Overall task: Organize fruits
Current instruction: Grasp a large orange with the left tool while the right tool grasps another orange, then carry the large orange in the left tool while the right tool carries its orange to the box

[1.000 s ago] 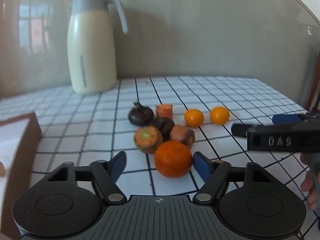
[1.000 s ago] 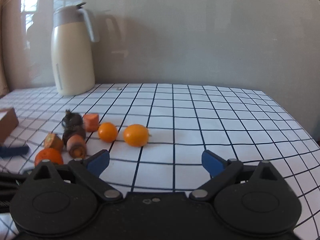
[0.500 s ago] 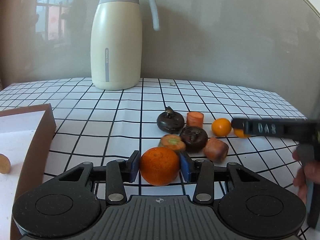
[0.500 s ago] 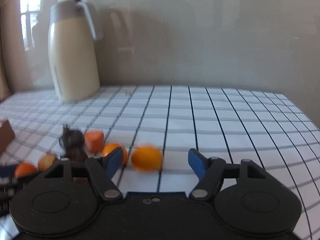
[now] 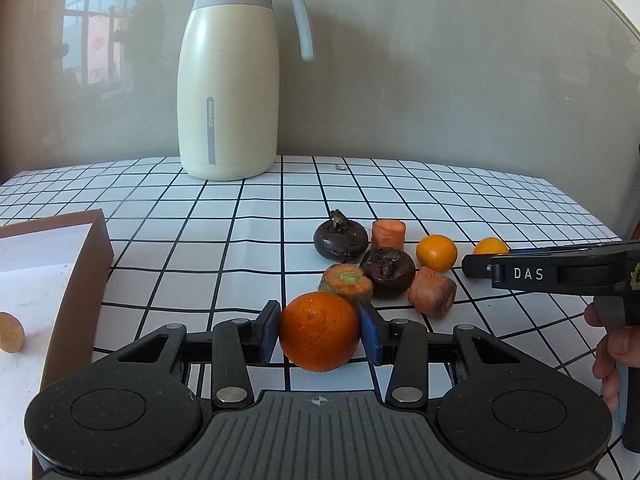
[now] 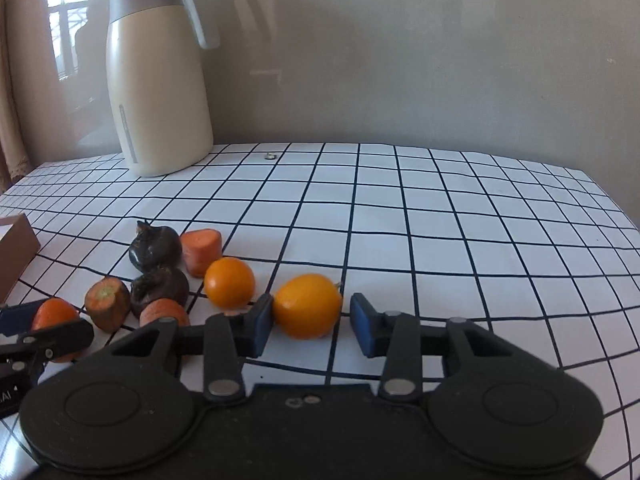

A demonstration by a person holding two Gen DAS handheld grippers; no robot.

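A: Where's the fruit?

B: The big orange is clamped in the left hand-held gripper on the bench. The right hand-held gripper has just been closing around a small yellow-orange fruit; only its left pad touches.

A: Progress?

B: Early. One piece lies in the box; the cluster remains.

I count one large round orange, two small yellow-orange citrus fruits, two dark purple-brown bulbs, three cut carrot chunks, one cream thermos jug, one brown box.
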